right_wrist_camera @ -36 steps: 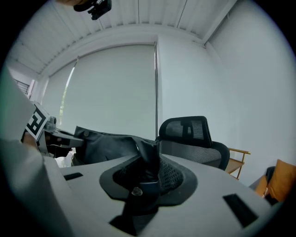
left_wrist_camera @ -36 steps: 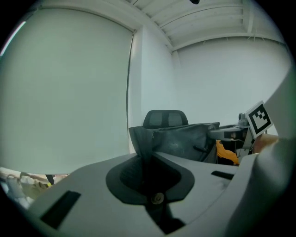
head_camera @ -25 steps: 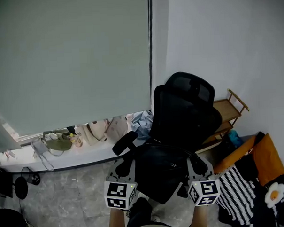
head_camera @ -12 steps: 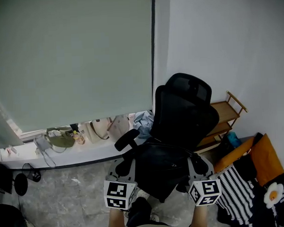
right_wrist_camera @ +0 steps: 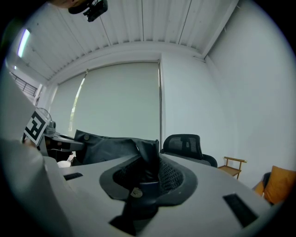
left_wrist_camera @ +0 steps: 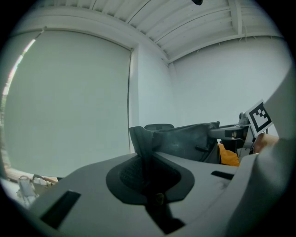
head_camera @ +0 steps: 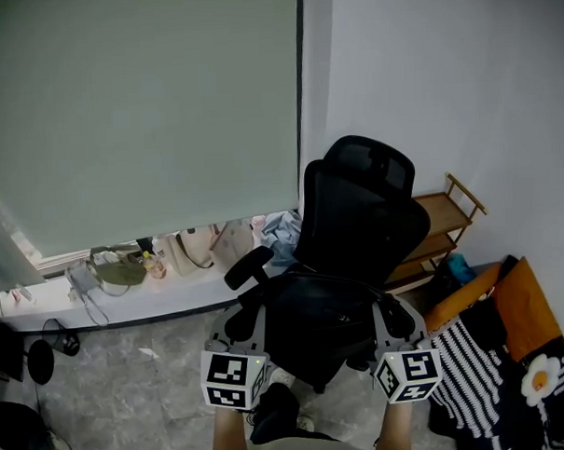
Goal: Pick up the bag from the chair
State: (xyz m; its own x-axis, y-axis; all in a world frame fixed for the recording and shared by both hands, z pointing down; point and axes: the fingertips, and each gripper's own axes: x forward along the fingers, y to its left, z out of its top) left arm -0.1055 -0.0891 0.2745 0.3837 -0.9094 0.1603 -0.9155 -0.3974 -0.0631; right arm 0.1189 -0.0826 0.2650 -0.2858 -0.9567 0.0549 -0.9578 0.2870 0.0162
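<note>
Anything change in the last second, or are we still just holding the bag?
Hardly anything. The left gripper and right gripper stay shut on the top edge of the bag, one at each end, in front of the chair. The whole head view shifted slightly, likely the camera rather than the bag.

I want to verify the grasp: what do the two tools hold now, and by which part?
Both hold the black bag. The left tool pinches its upper fabric edge at one end, and the right tool pinches the same edge at the other end.
</note>
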